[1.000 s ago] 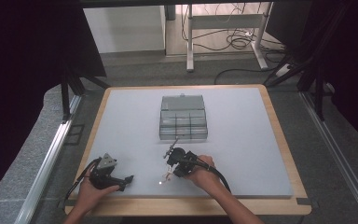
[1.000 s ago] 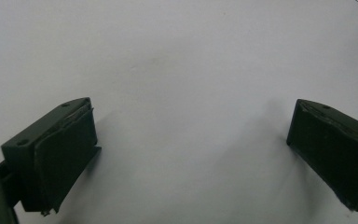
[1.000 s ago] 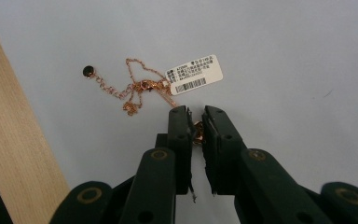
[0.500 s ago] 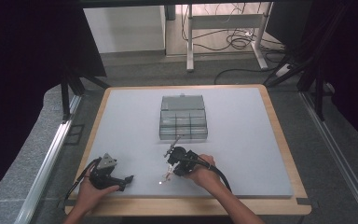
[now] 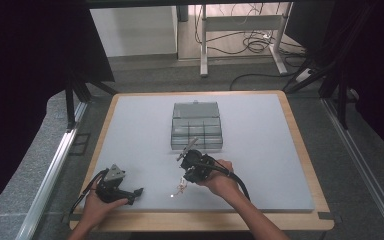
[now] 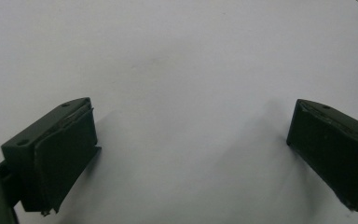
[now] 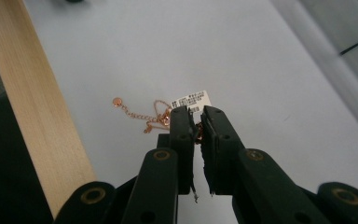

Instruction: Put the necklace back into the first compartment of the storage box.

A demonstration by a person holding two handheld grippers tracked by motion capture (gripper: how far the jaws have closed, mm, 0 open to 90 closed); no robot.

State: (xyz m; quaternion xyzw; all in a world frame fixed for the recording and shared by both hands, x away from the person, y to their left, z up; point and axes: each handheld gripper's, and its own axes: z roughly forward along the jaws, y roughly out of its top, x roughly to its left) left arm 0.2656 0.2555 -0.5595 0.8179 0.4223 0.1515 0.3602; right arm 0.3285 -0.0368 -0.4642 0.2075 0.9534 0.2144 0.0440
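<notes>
On the grey desk [image 5: 130, 135], a clear compartment box [image 5: 197, 125] sits near the middle. At the near left edge, the left claw [image 5: 136, 191] rests low over bare surface, its jaws spread wide apart. Just in front of the box, the right claw [image 7: 196, 122] is clamped together on a rose-gold chain [image 7: 142, 115] with a small white tag [image 7: 192, 101], the loose end trailing on the desk toward the wooden rim [image 7: 37, 116].
</notes>
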